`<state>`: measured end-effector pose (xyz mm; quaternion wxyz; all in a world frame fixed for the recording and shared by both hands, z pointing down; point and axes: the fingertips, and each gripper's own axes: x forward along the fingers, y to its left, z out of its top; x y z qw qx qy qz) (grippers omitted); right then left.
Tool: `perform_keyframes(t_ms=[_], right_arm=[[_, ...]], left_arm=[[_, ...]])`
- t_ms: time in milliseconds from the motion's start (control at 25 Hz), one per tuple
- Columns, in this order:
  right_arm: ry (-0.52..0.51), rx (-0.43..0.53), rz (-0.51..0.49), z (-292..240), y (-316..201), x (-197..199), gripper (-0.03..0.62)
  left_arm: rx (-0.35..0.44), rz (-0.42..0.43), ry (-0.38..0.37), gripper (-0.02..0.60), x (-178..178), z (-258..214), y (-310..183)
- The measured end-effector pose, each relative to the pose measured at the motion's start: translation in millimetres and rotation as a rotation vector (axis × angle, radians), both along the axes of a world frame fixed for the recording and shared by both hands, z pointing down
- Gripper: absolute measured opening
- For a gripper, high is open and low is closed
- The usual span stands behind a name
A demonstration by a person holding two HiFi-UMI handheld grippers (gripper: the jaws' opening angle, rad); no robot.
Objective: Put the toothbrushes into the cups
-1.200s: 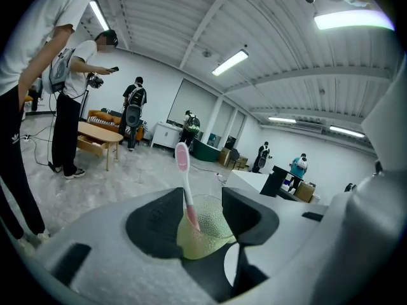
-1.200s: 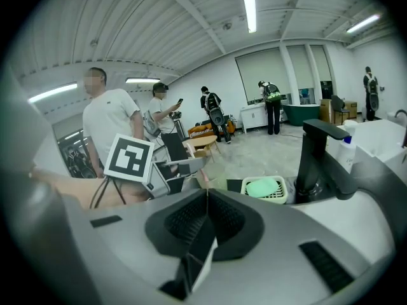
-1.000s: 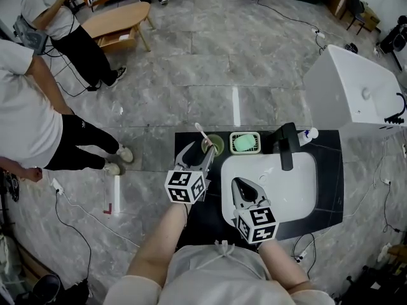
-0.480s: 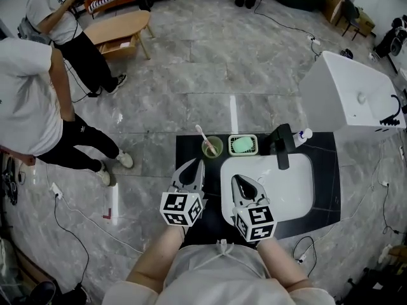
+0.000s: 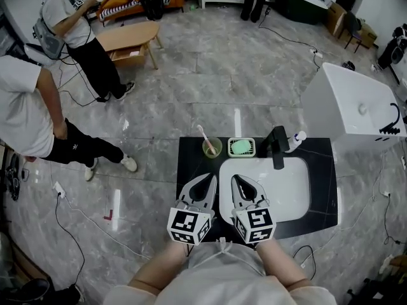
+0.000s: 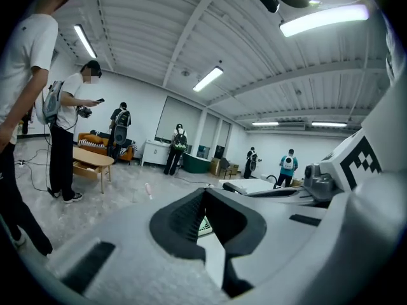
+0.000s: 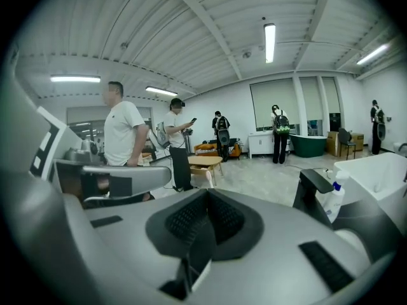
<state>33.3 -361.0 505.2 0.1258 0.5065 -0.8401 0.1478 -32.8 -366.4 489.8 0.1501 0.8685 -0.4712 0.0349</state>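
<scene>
Toothbrush [image 5: 203,136] stands in green cup [image 5: 212,148] at table's [image 5: 191,165] back edge. Left tongs [image 5: 208,180], just closed on nothing, now drawn back beside right tongs [image 5: 237,181], likewise closed and empty. Task looks done.

Large test hall, freestanding sink counter [image 5: 191,157], cabled marble floor [image 5: 210,68], onlookers [image 5: 28,116]

I log a black countertop [image 5: 188,154] around a white sink [image 5: 287,190], with a black faucet [image 5: 278,146], all on a grey marbled floor [image 5: 210,75]. The cup [image 5: 212,149] is olive-green, the toothbrush [image 5: 203,135] pink and white, the soap dish [image 5: 241,147] mint. The left gripper [image 5: 212,177] and right gripper [image 5: 234,178] read pale grey with black pads, their cubes patterned in black-and-white squares.
</scene>
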Motion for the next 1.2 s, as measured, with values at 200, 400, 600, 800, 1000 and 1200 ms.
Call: perform_keyframes(t_ms=[200, 400, 600, 800, 1000, 1200], right_arm=[[-0.003, 0.016, -0.031, -11, 8, 5, 0.026], [0.006, 0.027, -0.068, -16, 13, 2, 0.026], [0.003, 0.021, -0.080, -15, 14, 5, 0.026], [0.006, 0.017, -0.088, -16, 12, 7, 0.026], [0.001, 0.016, -0.090, -16, 9, 10, 0.026], [-0.004, 0.004, -0.096, -14, 8, 9, 0.026]], left_arm=[[-0.002, -0.031, -0.002, 0.019, 3, -7, 12], [0.002, -0.067, -0.002, 0.019, -1, -13, 15], [-0.011, -0.087, 0.005, 0.020, -1, -10, 15], [-0.015, -0.092, 0.008, 0.020, 0, -11, 12], [-0.029, -0.087, 0.013, 0.020, 5, -7, 10], [-0.048, -0.067, 0.024, 0.020, 12, -5, 10]])
